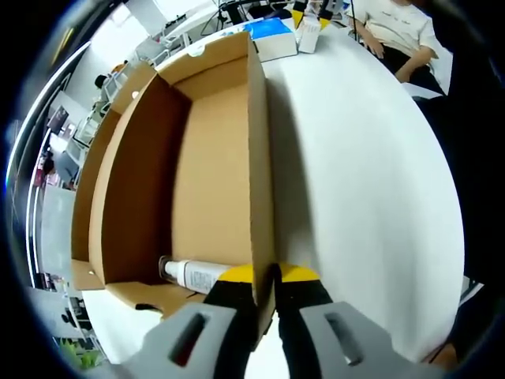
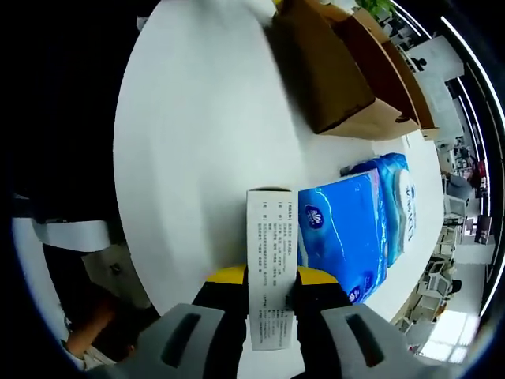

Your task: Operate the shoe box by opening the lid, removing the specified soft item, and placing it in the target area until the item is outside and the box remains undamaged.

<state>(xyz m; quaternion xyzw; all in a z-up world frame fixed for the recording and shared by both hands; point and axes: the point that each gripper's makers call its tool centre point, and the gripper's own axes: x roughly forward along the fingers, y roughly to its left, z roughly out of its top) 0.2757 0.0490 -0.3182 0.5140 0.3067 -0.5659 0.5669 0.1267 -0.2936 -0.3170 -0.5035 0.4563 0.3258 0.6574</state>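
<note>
In the left gripper view the left gripper (image 1: 267, 304) is clenched on the near end of one cardboard wall of the open shoe box (image 1: 205, 158), its yellow-tipped jaws on either side of the wall; the box sits on the white worktop (image 1: 355, 174); inside it, at the near end, a white tube (image 1: 193, 274) lies on its side on the box floor; past the far end of the box sits a blue and white pack (image 1: 272, 35), and a seated person (image 1: 402, 31) is at the worktop's far edge. In the right gripper view the right gripper (image 2: 268, 296) is grasping a small white carton (image 2: 272, 253) printed with text, outside the box and just beside two blue tissue packs (image 2: 355, 229) on the worktop; the brown box lies further off.
</note>
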